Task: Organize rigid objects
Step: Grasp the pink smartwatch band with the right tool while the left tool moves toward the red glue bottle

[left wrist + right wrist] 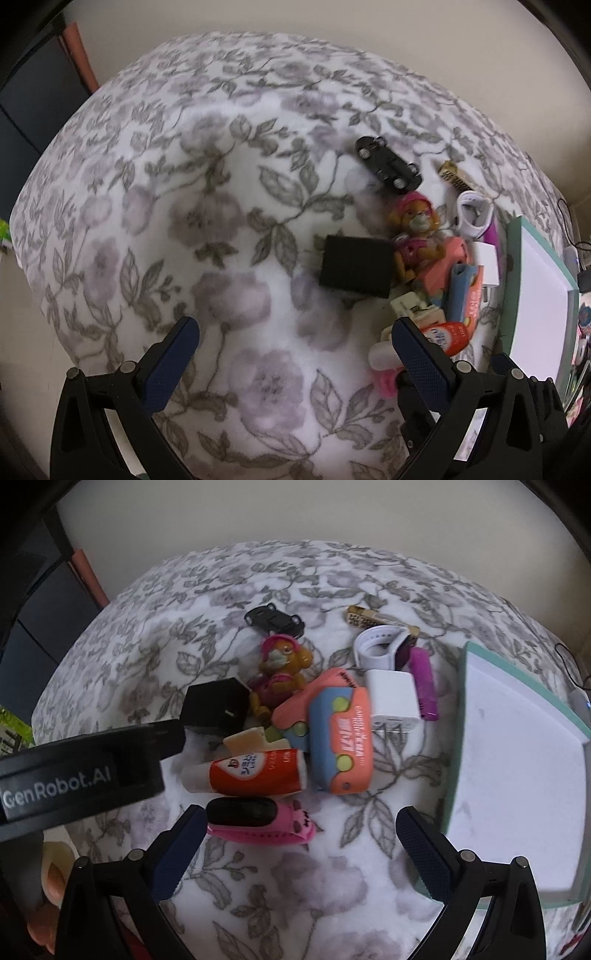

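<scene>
A pile of small rigid things lies on a floral blanket point(288, 878): a black cube point(218, 705), a toy dog point(280, 668), a black toy car point(275, 620), an orange-and-blue case point(340, 738), a red-and-white tube point(255, 771), a pink-and-black item point(258, 823), a white charger point(393, 701) and a white strap point(380, 642). My right gripper point(301, 845) hangs open just in front of the pile, its left finger beside the pink item. My left gripper point(295, 350) is open over bare blanket, left of the black cube point(356, 266) and the pile.
A white tray with a teal rim point(517, 775) lies right of the pile, seen also as the tray point(543, 288) in the left view. A purple item point(424, 683) and a gold clip point(369, 616) lie near the strap. The left gripper's body point(85, 771) crosses the right view. Bare blanket stretches leftwards.
</scene>
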`<state>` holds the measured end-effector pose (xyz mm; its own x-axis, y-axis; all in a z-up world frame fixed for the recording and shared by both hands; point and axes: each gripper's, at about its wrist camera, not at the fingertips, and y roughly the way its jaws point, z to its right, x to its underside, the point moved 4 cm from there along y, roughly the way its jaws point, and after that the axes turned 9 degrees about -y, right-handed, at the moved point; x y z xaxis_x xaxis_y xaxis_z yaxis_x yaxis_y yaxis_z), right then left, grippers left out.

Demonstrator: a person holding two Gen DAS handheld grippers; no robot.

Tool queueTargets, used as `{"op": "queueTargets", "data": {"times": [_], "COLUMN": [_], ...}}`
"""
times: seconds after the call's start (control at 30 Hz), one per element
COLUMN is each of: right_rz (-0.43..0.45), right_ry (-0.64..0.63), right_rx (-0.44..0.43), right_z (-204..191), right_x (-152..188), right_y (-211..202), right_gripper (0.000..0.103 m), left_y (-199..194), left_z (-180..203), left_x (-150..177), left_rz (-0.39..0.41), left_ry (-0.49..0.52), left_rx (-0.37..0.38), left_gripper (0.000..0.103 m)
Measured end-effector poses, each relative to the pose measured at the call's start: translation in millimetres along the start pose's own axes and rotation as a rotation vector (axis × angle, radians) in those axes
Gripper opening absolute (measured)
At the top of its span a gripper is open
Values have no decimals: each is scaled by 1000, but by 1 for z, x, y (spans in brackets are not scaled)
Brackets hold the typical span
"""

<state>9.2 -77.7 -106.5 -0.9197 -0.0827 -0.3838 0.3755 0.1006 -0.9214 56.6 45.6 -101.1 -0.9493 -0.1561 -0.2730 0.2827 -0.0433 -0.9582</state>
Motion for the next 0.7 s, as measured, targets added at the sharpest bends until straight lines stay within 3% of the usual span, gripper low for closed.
{"op": "queueTargets", "data": {"times": [0.23, 0.47, 0.57, 0.7], "right_rz": [-14, -25, -39, -46], "right_ry": [-69, -37, -3, 30], "right_rx": [27, 4, -61, -129], "right_z": [-15, -10, -9, -7], "right_x": [-4, -3, -1, 1], "right_y": [11, 15, 17, 17], "right_gripper": [103, 102, 94, 74], "left_y": [7, 8, 7, 8], "left_z": [-15, -17, -13, -12], "left_x": [3, 5, 9, 13], "left_rz": [-43, -72, -103, -147], "left_ry": [-70, -110, -131, -187], "left_rx": [-9, 26, 47, 95], "left_gripper": [103, 103, 103, 103]}}
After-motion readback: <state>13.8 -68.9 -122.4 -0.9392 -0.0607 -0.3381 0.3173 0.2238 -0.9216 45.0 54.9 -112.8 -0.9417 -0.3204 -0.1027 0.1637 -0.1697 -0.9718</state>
